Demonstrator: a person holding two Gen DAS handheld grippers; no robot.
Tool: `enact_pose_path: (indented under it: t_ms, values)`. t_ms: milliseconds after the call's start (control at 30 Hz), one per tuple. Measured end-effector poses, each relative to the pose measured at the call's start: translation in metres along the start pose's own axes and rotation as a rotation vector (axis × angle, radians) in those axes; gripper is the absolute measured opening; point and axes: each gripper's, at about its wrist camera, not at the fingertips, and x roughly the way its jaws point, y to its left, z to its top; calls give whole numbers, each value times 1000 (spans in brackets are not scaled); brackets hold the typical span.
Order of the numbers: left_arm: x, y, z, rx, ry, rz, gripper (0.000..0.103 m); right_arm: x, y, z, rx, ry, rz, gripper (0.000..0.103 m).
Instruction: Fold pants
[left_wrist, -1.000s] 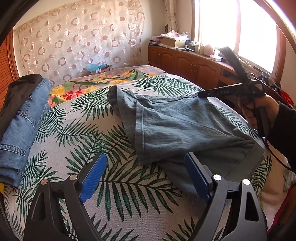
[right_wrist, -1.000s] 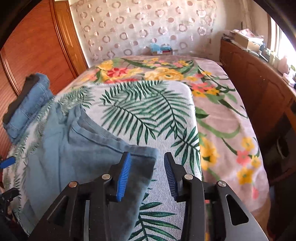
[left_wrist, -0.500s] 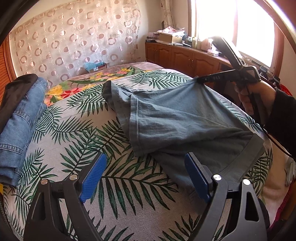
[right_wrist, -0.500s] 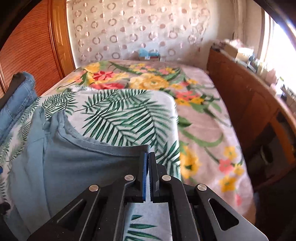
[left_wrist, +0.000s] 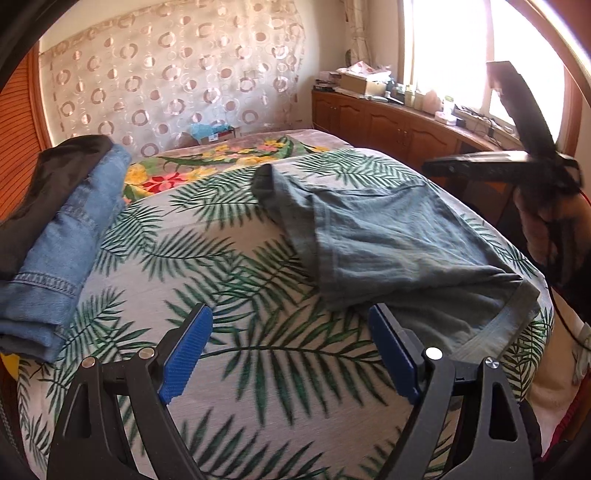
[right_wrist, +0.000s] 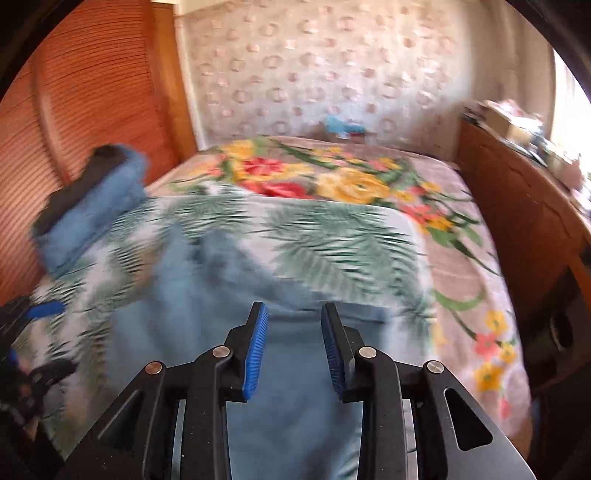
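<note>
Grey-blue cotton pants (left_wrist: 399, 243) lie folded on the palm-leaf bedspread (left_wrist: 236, 266), toward the bed's right side. Their long axis runs diagonally, from a turned-up end at the far middle of the bed to a wide hemmed end at the near right edge.

The left gripper (left_wrist: 291, 354) hangs over the bedspread just short of the pants' near edge, its blue pads spread wide and holding nothing. The right gripper (right_wrist: 291, 347) sits above the pants (right_wrist: 295, 369) with its pads parted by a moderate gap; the cloth lies beneath them, not pinched.

The left wrist view alone shows the right gripper (left_wrist: 491, 166) from outside, lifted clear of the fabric beside the wooden cabinets (left_wrist: 388, 125), and shows sharply the stack of folded jeans (left_wrist: 62, 251). The right wrist view is motion-blurred, yet it reveals the floral blanket (right_wrist: 343, 181) and a louvred wooden panel (right_wrist: 92, 103).
</note>
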Motion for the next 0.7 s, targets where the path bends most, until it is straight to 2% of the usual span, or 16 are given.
enact_pose_path:
  t_ms: [233, 400, 567, 667, 700]
  values:
    - [-5, 20, -5, -30, 3, 23, 87, 13, 62, -10, -68, 49, 181, 31]
    - [-7, 26, -11, -38, 11, 29, 87, 31, 92, -22, -135, 97, 221, 31]
    - [-6, 28, -12, -46, 14, 27, 87, 52, 100, -22, -193, 137, 203, 31]
    - [-7, 27, -13, -45, 15, 24, 87, 48, 104, -22, -231, 148, 206, 19]
    - [-6, 27, -13, -44, 15, 24, 87, 46, 104, -23, -240, 142, 206, 11]
